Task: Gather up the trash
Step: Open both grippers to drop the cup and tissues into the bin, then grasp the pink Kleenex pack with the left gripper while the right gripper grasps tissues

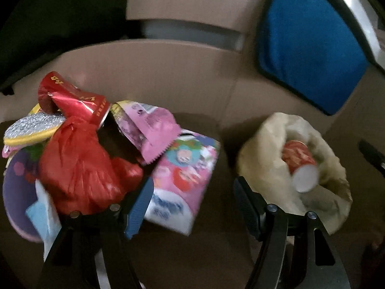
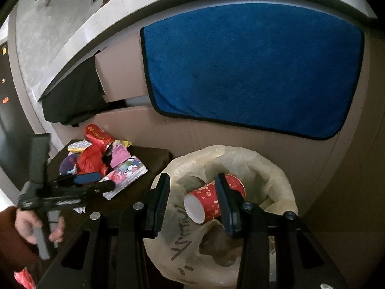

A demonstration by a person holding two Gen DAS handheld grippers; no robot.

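Observation:
A pile of trash lies on a dark table: a knotted red plastic bag, a red foil wrapper, a pink snack wrapper and a pink tissue pack. My left gripper is open, its left finger against the red bag; it also shows in the right wrist view. My right gripper is open above the cream trash bag. A red paper cup lies on its side inside the bag, between the fingers, not gripped.
A blue towel hangs on the beige cabinet front behind the bag. A pale countertop curves above. A purple pouch and a silver scrubber lie at the pile's left.

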